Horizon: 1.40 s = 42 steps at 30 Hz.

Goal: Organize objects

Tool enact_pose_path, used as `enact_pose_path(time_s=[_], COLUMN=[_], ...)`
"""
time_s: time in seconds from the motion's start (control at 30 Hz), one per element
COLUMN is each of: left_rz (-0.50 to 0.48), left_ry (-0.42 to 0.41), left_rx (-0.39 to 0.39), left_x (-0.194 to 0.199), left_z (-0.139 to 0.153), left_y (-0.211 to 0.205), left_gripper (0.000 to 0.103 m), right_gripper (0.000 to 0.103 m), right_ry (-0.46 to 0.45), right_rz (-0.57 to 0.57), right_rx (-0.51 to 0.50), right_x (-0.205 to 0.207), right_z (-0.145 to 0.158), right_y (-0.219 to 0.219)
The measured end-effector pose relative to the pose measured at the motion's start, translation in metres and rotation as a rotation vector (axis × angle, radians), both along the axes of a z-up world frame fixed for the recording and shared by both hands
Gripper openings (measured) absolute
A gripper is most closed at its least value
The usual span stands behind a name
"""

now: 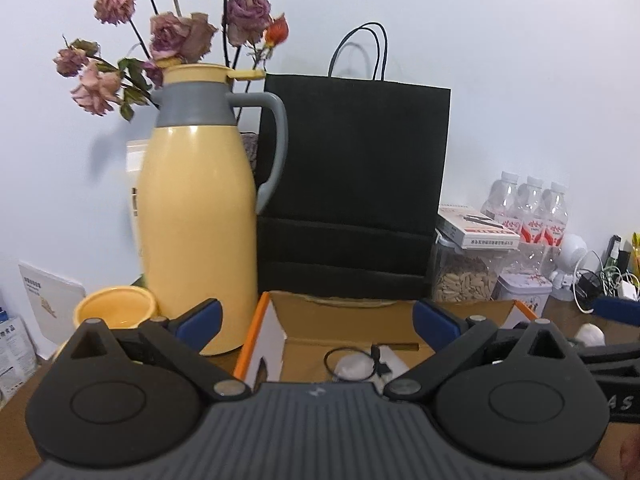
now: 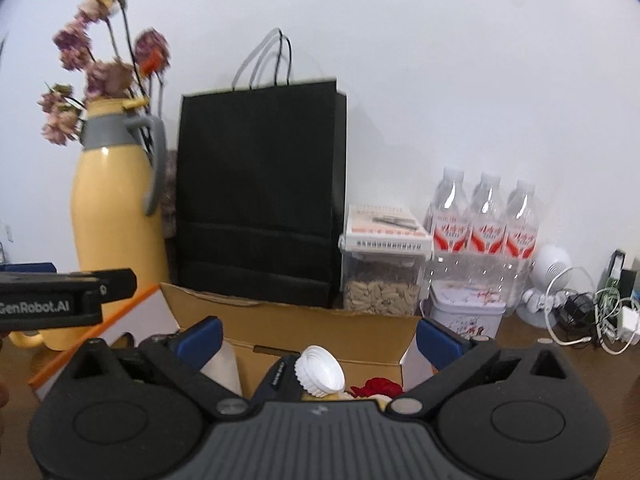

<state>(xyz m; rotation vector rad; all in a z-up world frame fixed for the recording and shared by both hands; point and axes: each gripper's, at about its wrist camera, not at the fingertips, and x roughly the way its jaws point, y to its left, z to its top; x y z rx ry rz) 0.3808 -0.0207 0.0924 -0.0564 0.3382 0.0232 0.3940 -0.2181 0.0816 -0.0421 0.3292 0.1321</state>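
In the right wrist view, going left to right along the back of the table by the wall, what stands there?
Yellow thermos jug → black paper bag → clear jar of seeds with a flat box on top → three water bottles → small white fan-like gadget → tangle of cables and chargers.

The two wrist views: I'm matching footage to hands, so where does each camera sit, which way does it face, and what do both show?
Left wrist: sits on the left gripper, looks over the cardboard box at the yellow jug; jaws open, right gripper at the edge.
Right wrist: sits on the right gripper, looks at the same box and water bottles; jaws open.
Shared: black bag.
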Motion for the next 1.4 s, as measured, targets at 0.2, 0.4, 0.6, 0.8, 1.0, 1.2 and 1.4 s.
enact_pose_path(time_s=[0.2, 0.4, 0.6, 0.8, 1.0, 1.2, 1.4], left_rz=[-0.004, -0.012, -0.026, -0.029, -0.03, -0.026, -0.024], left_ry=[0.009, 0.049, 0.1, 0.145, 0.166, 0.169, 0.175], left_rx=[-0.013, 0.004, 0.017, 0.015, 0.014, 0.015, 0.013], left_x=[-0.047, -0.096, -0.131, -0.15, -0.159, -0.164, -0.165], left_z=[0.009, 0.008, 0.0, -0.012, -0.017, -0.015, -0.014], left_y=[0.013, 0.019, 0.02, 0.02, 0.02, 0.019, 0.018], left_gripper=[0.103, 0.103, 0.103, 0.103, 0.103, 0.103, 0.103], right_gripper=[0.103, 0.103, 0.103, 0.103, 0.103, 0.103, 0.103], right_ry=[0.01, 0.039, 0.086, 0.137, 0.163, 0.161, 0.159], right_rz=[0.007, -0.006, -0.006, -0.004, 0.0, 0.0, 0.0], right_rx=[0.004, 0.004, 0.017, 0.015, 0.014, 0.013, 0.015], right_x=[-0.042, -0.09, -0.126, -0.144, -0.154, -0.159, -0.162], right_z=[0.011, 0.015, 0.011, 0.002, -0.004, -0.002, -0.001], right_y=[0.002, 0.001, 0.0, 0.003, 0.006, 0.007, 0.007])
